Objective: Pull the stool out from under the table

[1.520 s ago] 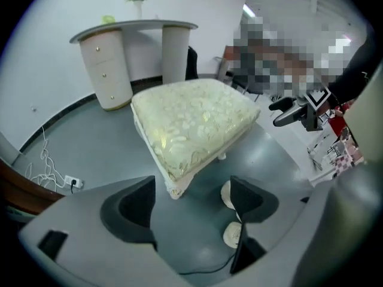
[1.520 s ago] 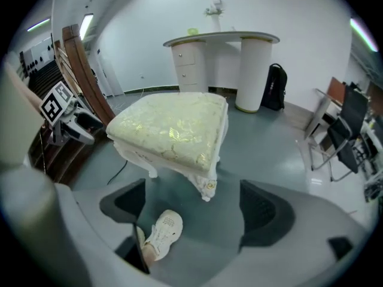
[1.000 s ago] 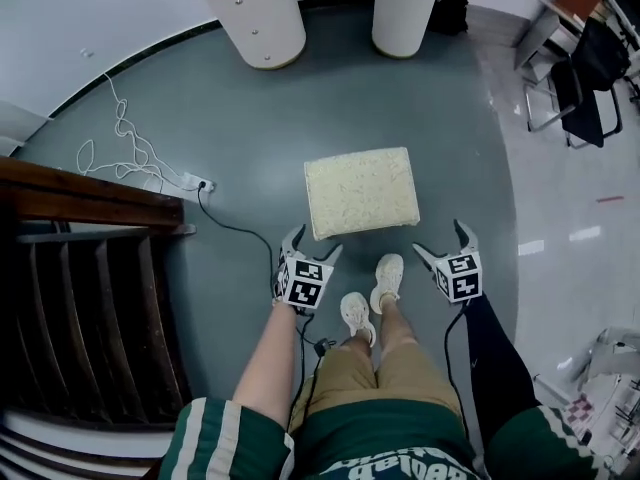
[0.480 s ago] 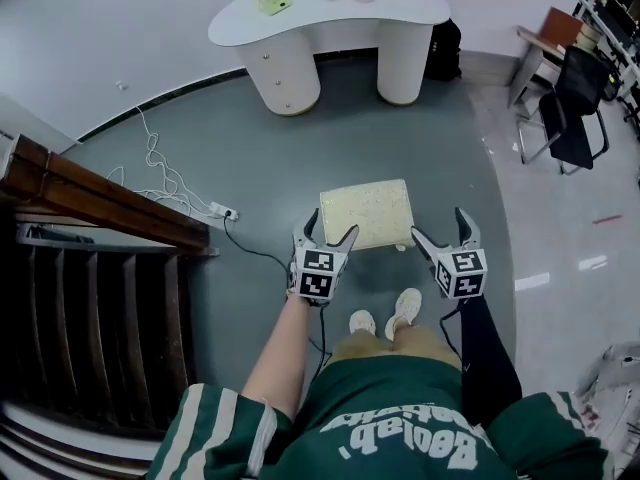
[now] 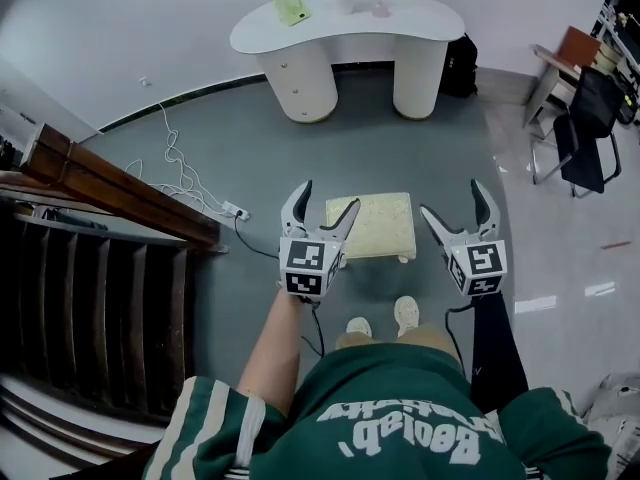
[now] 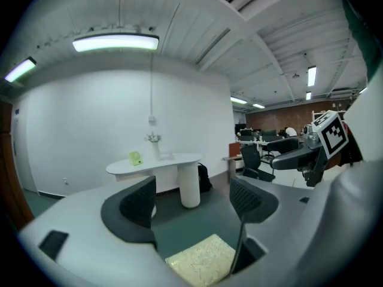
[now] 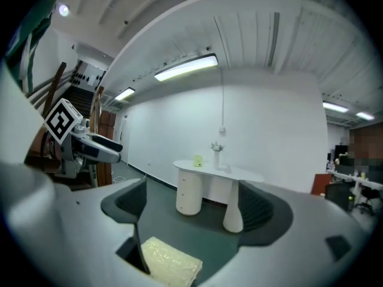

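Both empty, the left gripper (image 5: pixel 328 196) and right gripper (image 5: pixel 452 198) are rising with jaws spread, leaving the cream cushioned square stool (image 5: pixel 378 225) standing well clear of the white curved counter (image 5: pixel 340 18), apparently pulled out.

Grey left gripper (image 5: pixel 329 195) and right gripper (image 5: pixel 452 197), dark textured pads (image 6: pixel 139 203), black-and-white marker cubes (image 5: pixel 306 268), black trailing cables (image 5: pixel 316 330); green jersey (image 5: pixel 400 428) with white lettering, white-striped sleeves (image 5: pixel 215 433), tan shorts (image 5: pixel 428 338), white shoes (image 5: pixel 405 313).
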Motion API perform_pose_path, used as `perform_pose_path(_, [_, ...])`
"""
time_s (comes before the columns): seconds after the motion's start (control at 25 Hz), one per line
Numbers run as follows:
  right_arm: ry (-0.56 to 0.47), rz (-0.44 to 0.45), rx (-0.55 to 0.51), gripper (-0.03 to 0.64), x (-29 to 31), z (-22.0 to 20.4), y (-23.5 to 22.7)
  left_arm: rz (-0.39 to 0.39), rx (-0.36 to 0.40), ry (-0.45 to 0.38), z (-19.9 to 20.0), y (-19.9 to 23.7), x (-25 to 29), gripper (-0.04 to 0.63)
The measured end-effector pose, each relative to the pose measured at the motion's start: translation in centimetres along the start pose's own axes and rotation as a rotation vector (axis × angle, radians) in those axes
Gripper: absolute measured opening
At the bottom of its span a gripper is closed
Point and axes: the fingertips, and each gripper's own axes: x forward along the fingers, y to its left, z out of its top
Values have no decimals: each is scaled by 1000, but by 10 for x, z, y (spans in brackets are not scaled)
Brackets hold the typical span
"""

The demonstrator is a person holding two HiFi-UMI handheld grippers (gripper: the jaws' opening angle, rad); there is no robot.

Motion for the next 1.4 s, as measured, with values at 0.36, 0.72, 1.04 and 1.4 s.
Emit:
perform_pose_path(0.36, [-165, 79, -38, 448, 16, 52, -61, 137, 56, -123, 62, -32, 30, 388])
perform_pose_path(0.72, [-206, 188, -56, 321, 15, 55, -77, 203, 58, -198, 95, -68, 39, 371])
perform_pose_path(1.04, [-227, 184, -104, 210, 20, 61, -82, 319, 66, -185, 97, -61, 30, 192])
perform_pose_path(1.4, [-323, 170, -58, 3, 17, 81, -106, 435, 44, -255, 110, -47, 18, 3])
